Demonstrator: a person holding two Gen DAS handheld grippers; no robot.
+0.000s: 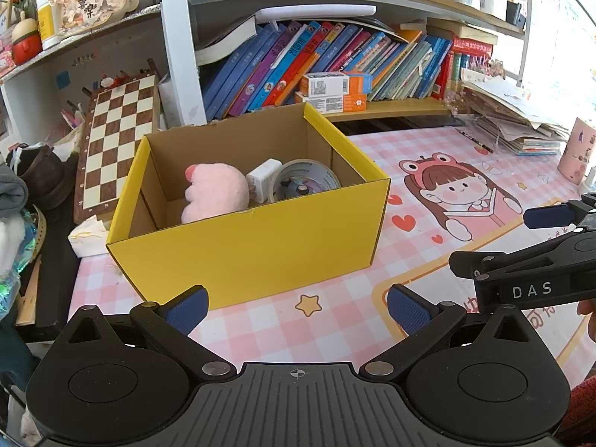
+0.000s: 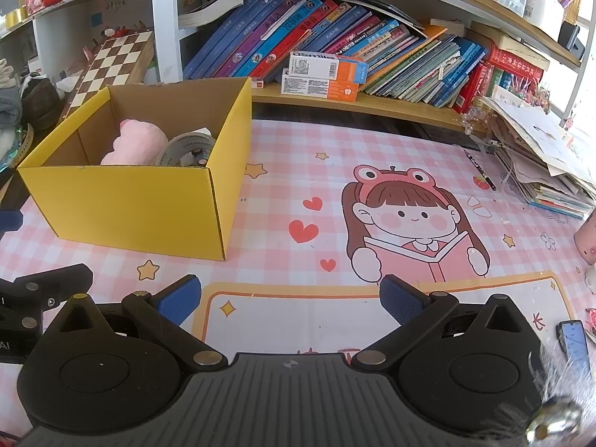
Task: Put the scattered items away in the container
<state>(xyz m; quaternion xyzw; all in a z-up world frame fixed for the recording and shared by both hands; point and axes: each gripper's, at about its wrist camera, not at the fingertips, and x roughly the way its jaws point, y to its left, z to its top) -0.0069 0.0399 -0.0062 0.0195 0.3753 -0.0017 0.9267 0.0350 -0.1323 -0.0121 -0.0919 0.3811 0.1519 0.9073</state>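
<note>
Left wrist view shows the left gripper [image 1: 296, 307] spread wide and empty before the yellow cardboard box [image 1: 257, 249] holding a pink plush toy [image 1: 216, 192], while right wrist view shows the right gripper [image 2: 290, 300] equally wide, empty, above the pink checked desk mat [image 2: 283, 193].

2 low wrist views — shared box [image 1: 242, 246]

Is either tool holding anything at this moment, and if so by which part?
Nothing is held. The left tool and the right tool are both open with only the desk mat between their pads, short of the yellow box.
</note>
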